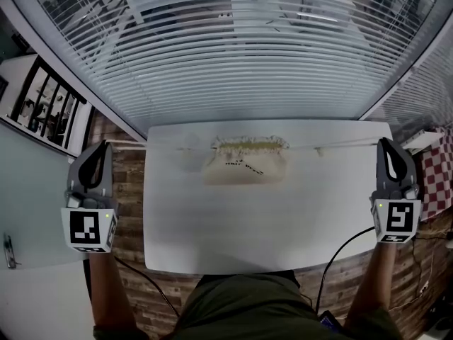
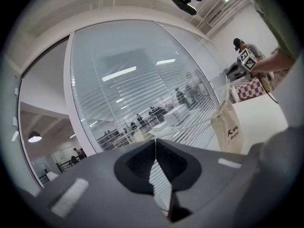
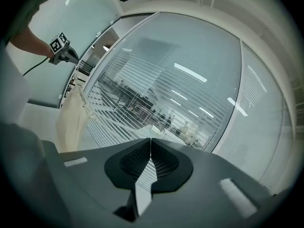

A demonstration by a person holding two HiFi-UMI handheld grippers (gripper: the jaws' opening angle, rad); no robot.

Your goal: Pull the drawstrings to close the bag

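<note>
You are holding the two tools out past the ends of the white table [image 1: 233, 225], and the bag [image 1: 244, 163] is lying between them at the table's far edge, well to the right of your left gripper [image 1: 106, 145] and well to the left of your right gripper [image 1: 384, 142]. Its mouth is already looking ruffled and gathered. Both pairs of jaws are pressing together at their tips. In the head view the left drawstring [image 1: 166, 145] is running from the bag's mouth straight to the left gripper's tips, and the right drawstring [image 1: 340, 145] is reaching the right gripper's tips the same way. So I am judging that each gripper is pinching its own cord (the cord is too thin to make out between the jaws in either gripper view). The bag is looking like light, limp cloth, so it is likely to slide or lift toward whichever gripper is pulling harder. The cords are thin and probably apt to slip through the pads. You are best off gripping each cord well out from the bag and drawing both outward evenly.
</note>
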